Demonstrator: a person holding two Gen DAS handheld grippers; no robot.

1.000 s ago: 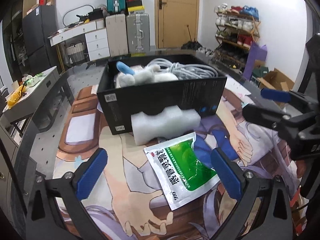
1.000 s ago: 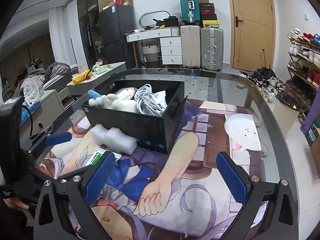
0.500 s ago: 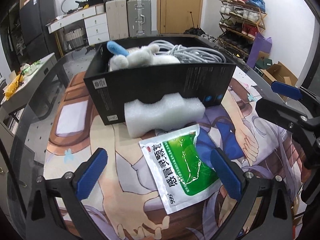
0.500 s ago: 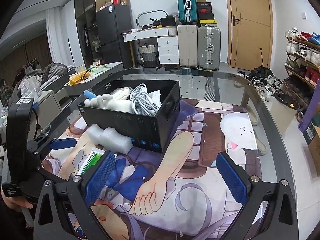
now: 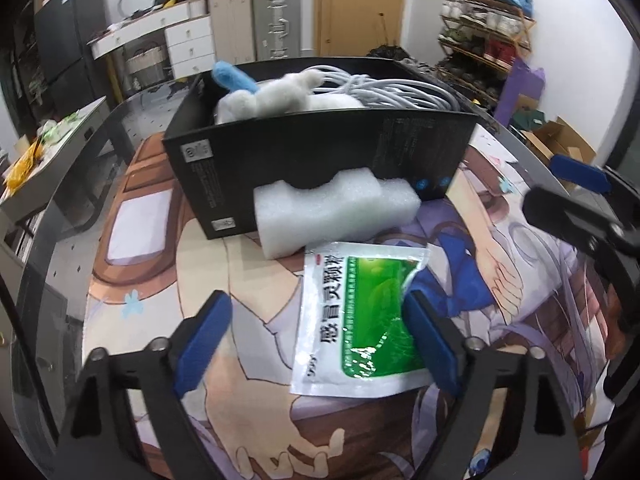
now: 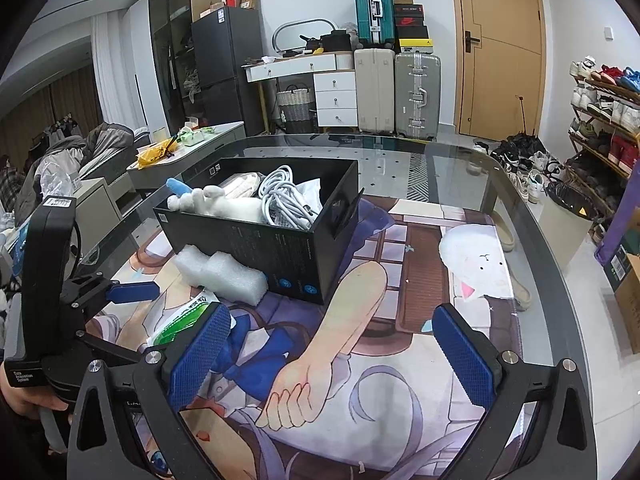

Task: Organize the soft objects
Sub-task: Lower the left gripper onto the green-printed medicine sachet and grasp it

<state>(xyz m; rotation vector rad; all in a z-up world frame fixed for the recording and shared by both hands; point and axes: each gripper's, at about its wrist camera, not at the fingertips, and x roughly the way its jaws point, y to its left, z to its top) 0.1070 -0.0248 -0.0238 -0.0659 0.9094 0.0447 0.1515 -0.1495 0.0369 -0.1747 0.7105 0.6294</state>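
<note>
A green and white sachet (image 5: 360,320) lies flat on the printed mat, just in front of a white foam block (image 5: 336,212) that leans against a black box (image 5: 320,160). The box holds a white plush toy (image 5: 272,88) with a blue part and a coil of grey cable (image 5: 392,92). My left gripper (image 5: 316,320) hovers over the sachet with its jaws closing. The right pad touches the sachet's edge; the left pad is clear of it. My right gripper (image 6: 332,320) stands open over bare mat, right of the sachet (image 6: 180,320), with nothing between its fingers.
The mat covers a glass table (image 6: 520,208) with a rounded far edge. A white cat-face print (image 6: 476,264) fills the mat's right side. A hand (image 6: 24,400) holds the left gripper's handle at the left. Furniture, suitcases and a shoe rack stand beyond the table.
The left gripper tilted down and came closer over the sachet, and its fingers have drawn inward. The right gripper has stayed where it was.
</note>
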